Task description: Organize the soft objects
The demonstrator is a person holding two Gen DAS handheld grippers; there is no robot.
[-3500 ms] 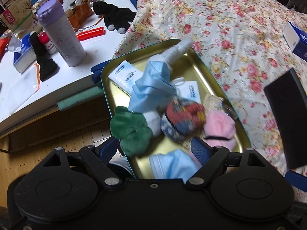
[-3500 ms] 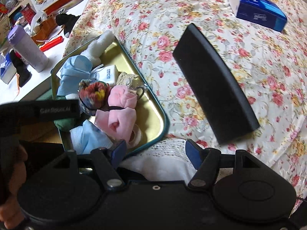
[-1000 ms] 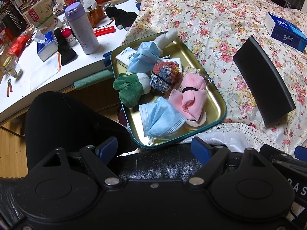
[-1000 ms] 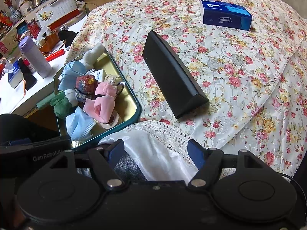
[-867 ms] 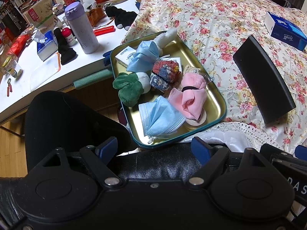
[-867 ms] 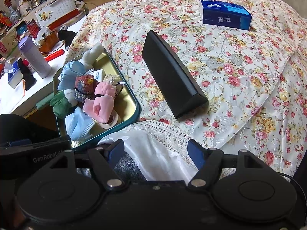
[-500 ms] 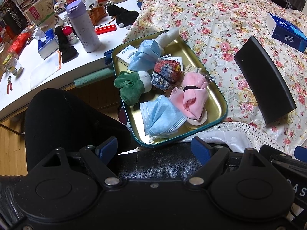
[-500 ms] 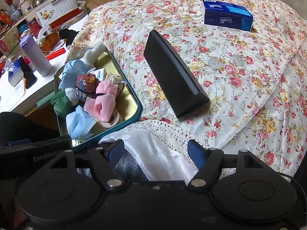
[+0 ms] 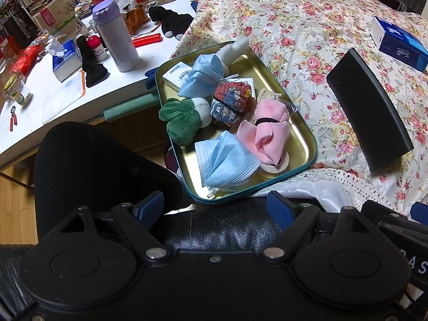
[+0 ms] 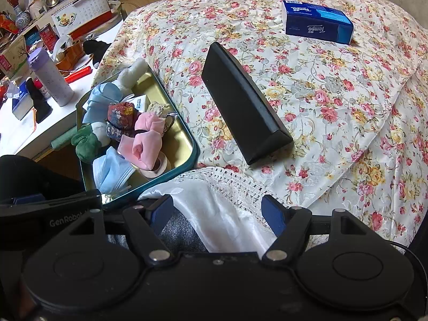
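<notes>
Soft things heaped in a gold tray at the edge of the flowered cloth: blue mask, pink cloth, green plush, patterned bundle; black case just beside the tray; tissue box farther off; left gripper spread, empty; right gripper spread, empty, over white lace.

On the flowered bed, a tray is set at its edge, a black case mid-surface, a tissue box farther back.
</notes>
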